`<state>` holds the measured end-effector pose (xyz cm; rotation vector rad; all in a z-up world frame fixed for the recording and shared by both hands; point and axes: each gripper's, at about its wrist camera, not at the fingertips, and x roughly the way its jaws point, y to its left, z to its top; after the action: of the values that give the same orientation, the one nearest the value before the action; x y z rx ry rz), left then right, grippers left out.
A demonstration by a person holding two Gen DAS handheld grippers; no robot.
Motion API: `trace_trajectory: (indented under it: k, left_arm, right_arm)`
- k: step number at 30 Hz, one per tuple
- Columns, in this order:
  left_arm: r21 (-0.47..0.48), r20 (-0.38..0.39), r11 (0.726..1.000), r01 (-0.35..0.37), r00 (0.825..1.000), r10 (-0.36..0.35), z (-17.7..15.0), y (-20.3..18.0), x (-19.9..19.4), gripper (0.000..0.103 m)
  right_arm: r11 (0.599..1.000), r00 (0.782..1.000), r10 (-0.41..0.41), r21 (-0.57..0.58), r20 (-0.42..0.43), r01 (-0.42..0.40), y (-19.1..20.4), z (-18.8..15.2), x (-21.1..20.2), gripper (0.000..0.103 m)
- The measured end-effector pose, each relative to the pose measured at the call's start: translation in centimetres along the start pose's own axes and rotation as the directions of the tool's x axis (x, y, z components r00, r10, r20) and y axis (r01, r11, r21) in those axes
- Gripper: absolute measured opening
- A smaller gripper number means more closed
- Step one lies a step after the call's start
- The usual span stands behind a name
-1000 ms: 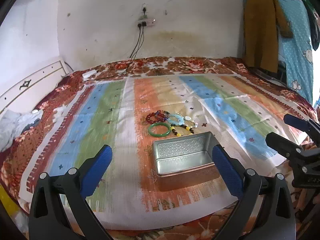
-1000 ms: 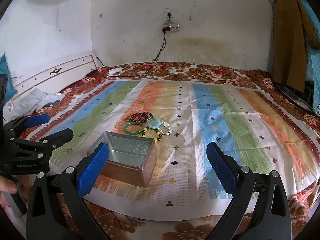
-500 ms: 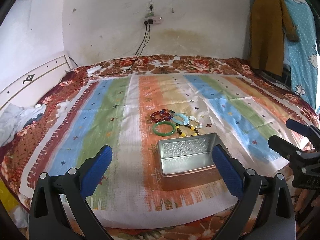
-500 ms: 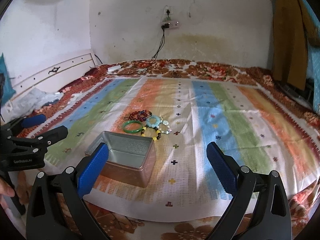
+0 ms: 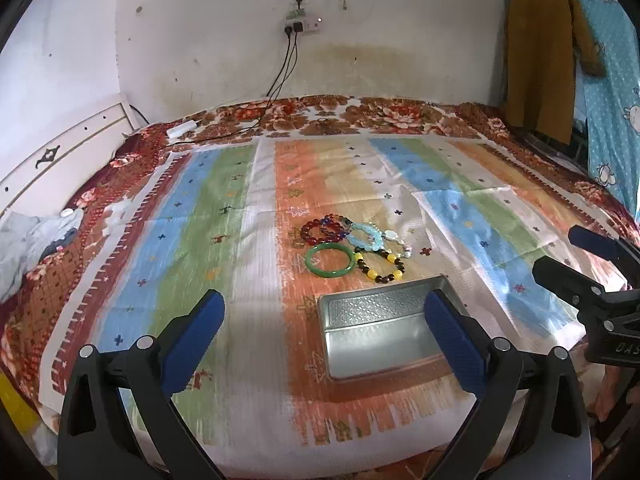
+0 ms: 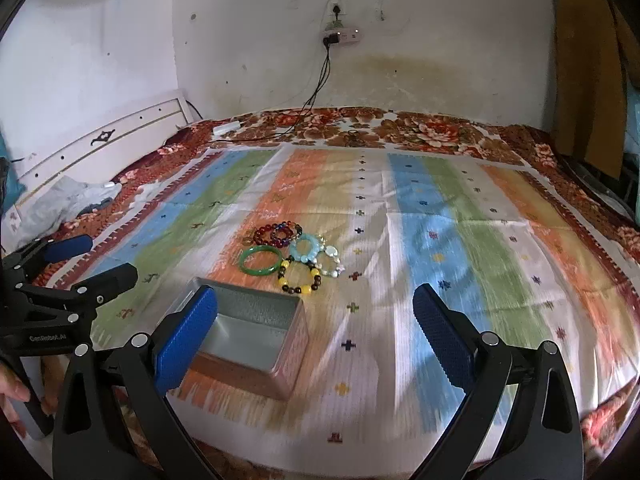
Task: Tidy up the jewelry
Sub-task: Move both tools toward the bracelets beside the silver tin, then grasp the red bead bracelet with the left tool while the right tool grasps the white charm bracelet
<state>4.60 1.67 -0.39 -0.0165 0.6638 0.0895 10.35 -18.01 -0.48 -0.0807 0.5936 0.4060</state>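
So the setup was a metal tin [image 5: 380, 332], lid off and with nothing inside, sitting on a striped cloth [image 5: 224, 240] spread over the bed. Just beyond the tin's far rim was the whole jewelry pile, all bunched up and touching: a green bangle [image 5: 330, 261] nearest the tin's far left corner, a yellow-and-brown bead bracelet [image 5: 380, 266] right beside it on the right, a pale blue bead bracelet [image 5: 366, 237] behind that, a whitish one [image 6: 330, 260] off to the far right of the tin, and a red bead bracelet [image 5: 314, 232] plus a darker multicolour one [image 5: 334, 225] farthest from the tin.

The left gripper [image 5: 324, 332] had its jaws spread wide and held nothing, hovering on the near side of the tin. Same story for the right gripper [image 6: 316, 322], wide open and empty, near the tin's right side.

My guess on handling: the bangle is rigid, smooth and probably brittle, so it'd be slippery and shouldn't get dropped into metal. I'd pinch across the band on the side facing away from the beads. The bead bracelets looked strung and floppy, light, likely to sag and drag a neighbour along, so I'd grab one at its outer arc, away from the tangle. The tin seemed light enough to skid if nudged.
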Motion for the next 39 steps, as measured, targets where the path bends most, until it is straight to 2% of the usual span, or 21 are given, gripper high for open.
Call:
trace_trajectory:
  k: [10,19,28,39]
  left_arm:
    - [0.003,-0.023,1.000,-0.017,1.000,0.017,2.8,0.5,2.9,0.098]
    - [-0.034,-0.059,0.999,-0.037,0.998,0.035,4.5,1.7,5.4,0.098]
    - [-0.065,-0.107,0.997,-0.049,0.993,0.042,6.1,3.2,8.2,0.098]
    - [-0.072,-0.186,0.997,-0.033,0.982,0.019,7.3,4.0,11.9,0.098]
  right_arm:
    - [1.000,1.000,-0.004,0.004,-0.031,0.004,-1.1,2.2,3.0,0.099]
    - [1.000,0.998,-0.018,0.019,-0.068,0.019,-2.3,3.7,5.3,0.099]
    - [0.999,0.994,-0.043,-0.033,-0.104,0.039,-2.5,4.8,7.7,0.099]
    - [1.000,0.974,0.004,-0.026,-0.228,-0.010,-2.9,5.4,11.7,0.099]
